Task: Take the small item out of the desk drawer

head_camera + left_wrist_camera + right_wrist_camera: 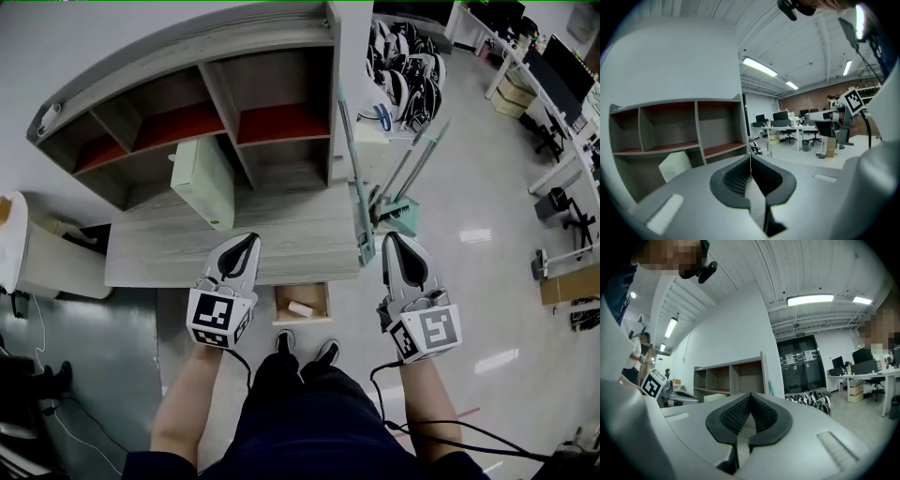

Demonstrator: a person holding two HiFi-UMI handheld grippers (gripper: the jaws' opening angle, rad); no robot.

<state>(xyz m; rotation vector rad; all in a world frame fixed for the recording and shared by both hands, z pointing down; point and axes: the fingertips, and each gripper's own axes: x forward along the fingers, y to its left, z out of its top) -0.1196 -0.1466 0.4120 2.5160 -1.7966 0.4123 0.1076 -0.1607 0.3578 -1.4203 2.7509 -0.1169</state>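
Both grippers are closed tight with nothing between their jaws. The left gripper (pixel 246 242) and the right gripper (pixel 394 240) hover side by side at the front edge of the desk (pixel 291 230), tips pointing toward the shelves (pixel 187 131) at its back. Under that edge the drawer (pixel 317 294) stands pulled out, between the two grippers. The small white item (pixel 300 307) lies on the drawer's floor, touching neither gripper, somewhat nearer the left one.
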